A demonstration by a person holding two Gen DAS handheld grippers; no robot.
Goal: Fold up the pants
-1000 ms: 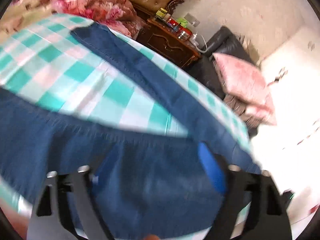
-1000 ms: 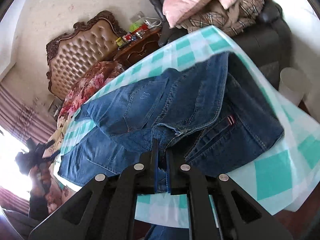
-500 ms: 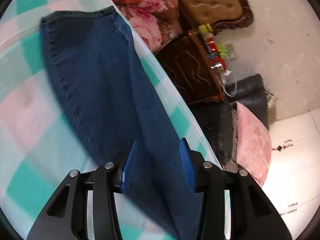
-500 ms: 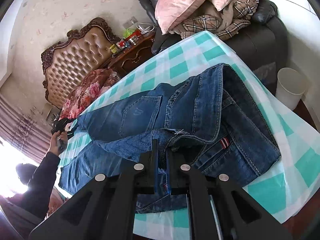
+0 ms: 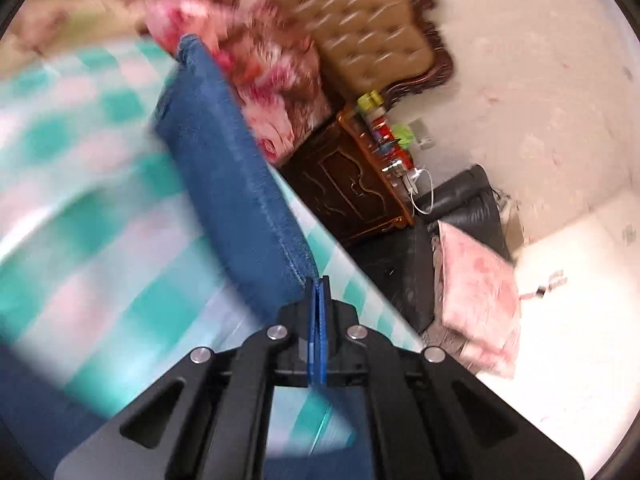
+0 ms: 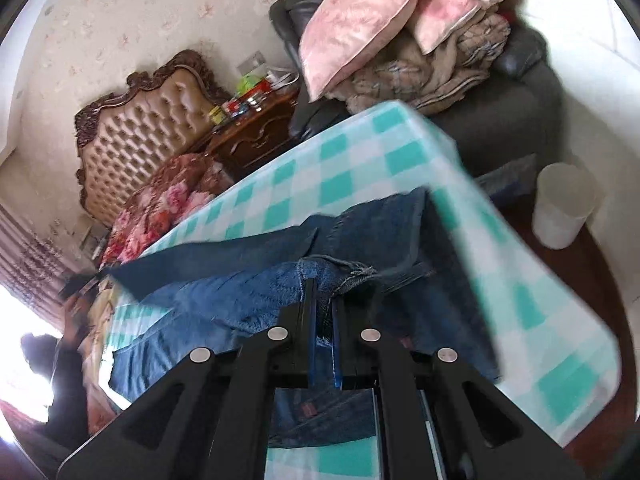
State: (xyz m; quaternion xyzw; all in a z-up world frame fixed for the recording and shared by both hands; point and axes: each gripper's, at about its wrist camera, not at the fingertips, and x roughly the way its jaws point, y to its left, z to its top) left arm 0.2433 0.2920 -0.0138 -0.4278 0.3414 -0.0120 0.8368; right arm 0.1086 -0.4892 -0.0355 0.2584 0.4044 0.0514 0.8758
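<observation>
Beside the checked bed (image 6: pixel 360 168), a white bin (image 6: pixel 564 208) stands, contents unseen.

Place: a bedroom in a home
Bed: tufted tan headboard (image 6: pixel 148 128) in a carved dark wood frame, with a red and pink floral quilt (image 6: pixel 160 204) heaped below it
Bedside: dark carved wooden nightstand (image 5: pixel 344 184) crowded with small bottles and jars (image 6: pixel 236 106), a wall socket (image 6: pixel 250 62) just above
Seating: dark leather armchair (image 6: pixel 516 120) piled with pink pillows (image 6: pixel 360 20) and a plaid blanket (image 6: pixel 432 72)
Work surface: teal and white checked cloth (image 6: pixel 352 168) with blue jeans (image 6: pixel 224 292) lying on it
Walls: pale wallpaper (image 6: pixel 120 20) with a faint flower print
Floor: white waste bin (image 6: pixel 564 204) beside the armchair
</observation>
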